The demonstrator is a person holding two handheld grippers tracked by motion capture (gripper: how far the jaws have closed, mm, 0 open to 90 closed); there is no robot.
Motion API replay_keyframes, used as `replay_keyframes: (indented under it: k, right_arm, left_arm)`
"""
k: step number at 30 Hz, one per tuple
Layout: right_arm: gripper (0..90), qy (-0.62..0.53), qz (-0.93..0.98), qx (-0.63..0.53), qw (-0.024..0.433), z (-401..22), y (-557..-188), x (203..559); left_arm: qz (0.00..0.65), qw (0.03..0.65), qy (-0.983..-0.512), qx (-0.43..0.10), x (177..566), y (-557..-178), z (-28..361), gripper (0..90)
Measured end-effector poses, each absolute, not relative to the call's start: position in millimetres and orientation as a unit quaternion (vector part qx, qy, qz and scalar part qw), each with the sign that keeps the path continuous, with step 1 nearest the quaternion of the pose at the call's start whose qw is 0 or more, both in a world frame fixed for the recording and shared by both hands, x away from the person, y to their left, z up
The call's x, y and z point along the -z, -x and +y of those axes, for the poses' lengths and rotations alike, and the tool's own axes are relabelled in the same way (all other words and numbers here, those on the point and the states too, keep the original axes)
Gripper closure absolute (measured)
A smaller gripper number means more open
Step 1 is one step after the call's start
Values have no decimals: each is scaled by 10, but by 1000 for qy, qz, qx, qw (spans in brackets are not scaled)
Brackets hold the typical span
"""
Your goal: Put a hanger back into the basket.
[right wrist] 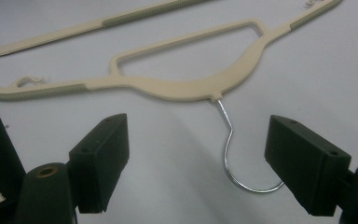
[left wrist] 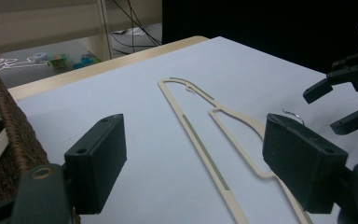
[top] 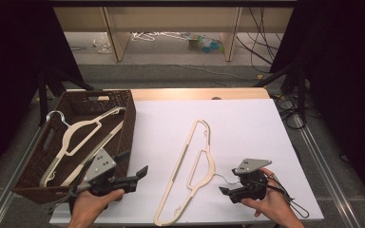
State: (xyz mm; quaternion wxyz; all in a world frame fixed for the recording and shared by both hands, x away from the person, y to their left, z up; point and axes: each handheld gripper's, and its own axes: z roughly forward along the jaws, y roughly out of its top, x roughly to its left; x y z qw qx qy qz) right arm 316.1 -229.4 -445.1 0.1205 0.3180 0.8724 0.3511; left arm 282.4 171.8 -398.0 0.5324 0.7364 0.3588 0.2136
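A cream plastic hanger (top: 190,161) lies flat on the white table top, its metal hook (top: 225,179) pointing toward my right gripper (top: 227,194). In the right gripper view the hook (right wrist: 228,144) lies on the table between the open jaws of that gripper (right wrist: 198,158), untouched, with the hanger's body (right wrist: 186,88) just beyond. My left gripper (top: 134,162) is open and holds nothing beside the basket's near corner. Its own view looks across the hanger (left wrist: 196,135) at the right gripper (left wrist: 340,100).
A brown wicker basket (top: 126,121) stands at the table's left with two more cream hangers (top: 83,128) inside; its wall (left wrist: 14,135) borders the left gripper view. Cables (top: 292,205) trail by the right hand. Wooden shelf legs (top: 116,42) and floor clutter stand beyond the far edge.
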Motion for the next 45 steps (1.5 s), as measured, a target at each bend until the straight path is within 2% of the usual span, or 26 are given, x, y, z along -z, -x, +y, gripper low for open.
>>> replay_keyframes:
  k: [7,23,26,32,34,45]
  right_arm:
    - [230,-320,874,-347,117,-2283,-3147,4447]
    - [224,-348,868,-334,117,-2152,-3109,4481]
    - [223,-351,863,-340,125,-2081,-3103,4502]
    - [219,-383,854,-334,111,-1842,-3078,4503]
    - [218,-380,854,-333,126,-1735,-3058,4537]
    - [218,-393,856,-314,117,-1340,-3043,4610]
  left_arm:
    - [341,534,-746,-205,4111,-2725,1583,196]
    - [354,525,-749,-195,4297,-2621,1558,171]
    - [353,521,-752,-196,4311,-2611,1558,171]
    - [352,524,-752,-191,4322,-2612,1554,171]
    - [352,518,-755,-192,4323,-2610,1557,171]
    - [351,514,-760,-186,4349,-2605,1543,172]
